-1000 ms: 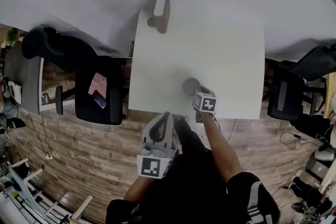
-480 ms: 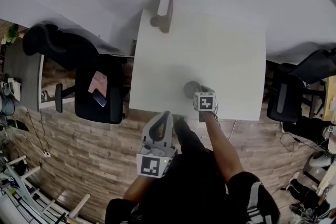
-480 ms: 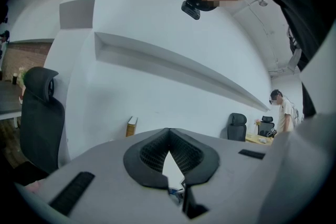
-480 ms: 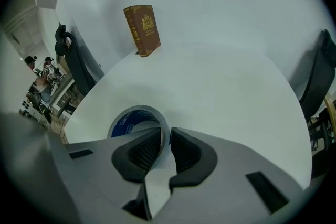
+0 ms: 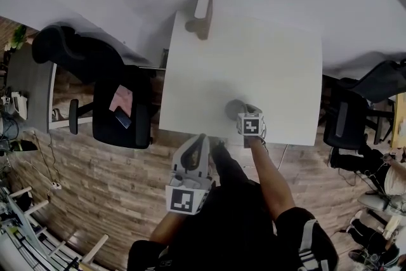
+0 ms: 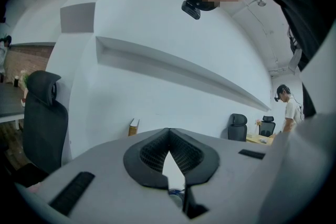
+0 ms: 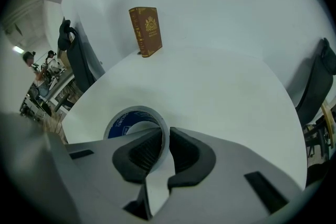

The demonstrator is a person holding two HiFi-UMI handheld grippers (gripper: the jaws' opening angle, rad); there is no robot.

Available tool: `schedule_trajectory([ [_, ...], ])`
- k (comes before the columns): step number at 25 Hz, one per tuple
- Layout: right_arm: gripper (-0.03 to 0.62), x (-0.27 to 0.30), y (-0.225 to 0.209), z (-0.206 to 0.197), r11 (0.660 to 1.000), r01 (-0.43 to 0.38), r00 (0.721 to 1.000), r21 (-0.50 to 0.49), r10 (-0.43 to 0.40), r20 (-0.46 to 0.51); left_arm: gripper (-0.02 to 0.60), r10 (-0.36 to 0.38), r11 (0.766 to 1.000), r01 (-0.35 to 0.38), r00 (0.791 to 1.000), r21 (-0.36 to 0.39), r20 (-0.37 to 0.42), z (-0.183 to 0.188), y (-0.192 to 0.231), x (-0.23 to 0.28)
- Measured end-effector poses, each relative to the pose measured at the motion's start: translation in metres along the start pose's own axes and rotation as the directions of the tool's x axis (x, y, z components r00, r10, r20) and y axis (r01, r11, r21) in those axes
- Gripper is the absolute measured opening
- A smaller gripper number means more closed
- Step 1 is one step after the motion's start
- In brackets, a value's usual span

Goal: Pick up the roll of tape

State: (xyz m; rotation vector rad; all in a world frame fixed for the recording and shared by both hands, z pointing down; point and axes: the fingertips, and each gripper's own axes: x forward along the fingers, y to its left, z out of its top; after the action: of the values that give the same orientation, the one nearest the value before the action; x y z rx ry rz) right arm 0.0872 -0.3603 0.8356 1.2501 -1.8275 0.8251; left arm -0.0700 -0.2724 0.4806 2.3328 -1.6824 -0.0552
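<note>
A grey roll of tape (image 5: pixel 232 107) with blue print inside (image 7: pixel 126 121) lies flat near the front edge of the white table (image 5: pixel 254 54). My right gripper (image 5: pixel 240 113) points steeply down onto it. Its jaws have just been closing. One pad sits inside the ring and the other outside, and they are shut on the roll's near wall (image 7: pixel 165 131). My left gripper (image 5: pixel 197 141) hangs in front of the table, over the person's lap. It points level, with the tips (image 6: pixel 168 131) shut together on nothing.
A brown book (image 5: pixel 202 12) (image 7: pixel 145 30) stands upright at the table's far left edge. Black office chairs stand left (image 5: pixel 120 111) and right (image 5: pixel 346 117) of the table. Wood-plank floor (image 5: pixel 95 181) lies in front. A white wall rises behind the table.
The right gripper's marker cube has rolled slightly while staying over the tape. The left gripper has not moved.
</note>
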Motion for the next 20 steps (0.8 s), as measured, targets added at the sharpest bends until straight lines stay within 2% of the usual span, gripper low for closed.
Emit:
schedule_trajectory([
  [6, 0.061, -0.029, 0.007, -0.005, 1.000, -0.006, 0.999, 0.000, 0.006, 0.044, 0.015, -0.002, 1.000, 0.002, 1.000, 0.007, 0.027, 0.008, -0.004, -0.023],
  [11, 0.061, -0.070, 0.020, -0.011, 1.000, -0.012, 0.990, 0.005, 0.011, 0.141, 0.015, -0.020, 1.000, 0.019, 0.998, 0.017, 0.066, 0.016, -0.016, -0.057],
  [20, 0.061, -0.179, 0.062, -0.049, 1.000, -0.024, 0.949, -0.005, 0.024, 0.315, 0.015, -0.059, 0.998, 0.056, 0.989, 0.026, 0.132, 0.022, -0.041, -0.157],
])
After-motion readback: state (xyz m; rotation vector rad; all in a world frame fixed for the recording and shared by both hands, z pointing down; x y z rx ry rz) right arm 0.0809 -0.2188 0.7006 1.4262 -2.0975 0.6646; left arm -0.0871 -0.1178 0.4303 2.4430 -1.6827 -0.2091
